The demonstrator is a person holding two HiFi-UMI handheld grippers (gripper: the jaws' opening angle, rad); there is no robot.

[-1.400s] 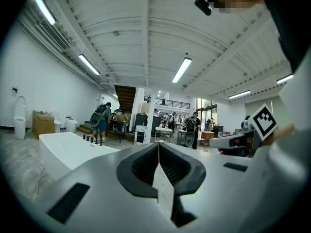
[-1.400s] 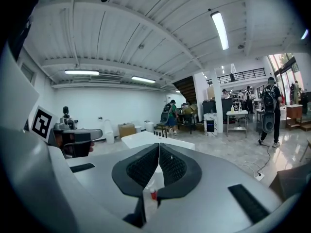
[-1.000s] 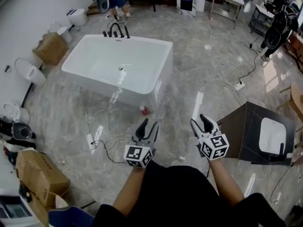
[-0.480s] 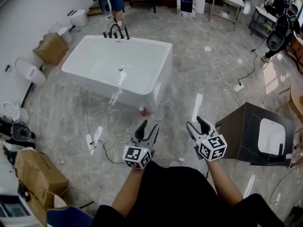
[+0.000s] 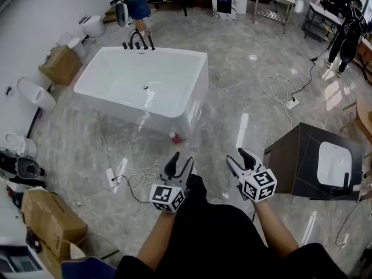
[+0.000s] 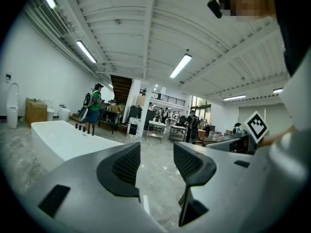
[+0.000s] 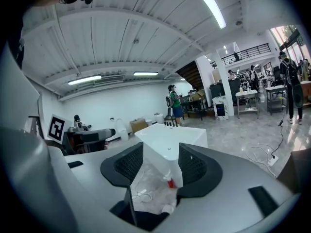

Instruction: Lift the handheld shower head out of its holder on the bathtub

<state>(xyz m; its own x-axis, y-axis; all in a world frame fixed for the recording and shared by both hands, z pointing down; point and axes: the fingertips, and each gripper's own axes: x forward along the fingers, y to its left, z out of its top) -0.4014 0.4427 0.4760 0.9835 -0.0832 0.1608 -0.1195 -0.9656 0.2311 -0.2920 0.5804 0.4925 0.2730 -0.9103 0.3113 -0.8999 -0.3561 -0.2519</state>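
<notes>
- Your left gripper and right gripper have just been opening; both stand wide, nothing between the jaws.
- The shower head should be among the black fittings on the tub's far rim; too small to pick out.
- Step over the cables; go round to the far end; grip the handle squarely; lift straight up.

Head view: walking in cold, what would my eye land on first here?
The big white bathtub on the glossy grey floor, upper left, with black taps at its far end. Nearer, the left gripper and right gripper, each bearing a marker cube, are held out side by side; their jaws have just been opening, nothing between them. A dark basin cabinet stands right.
</notes>
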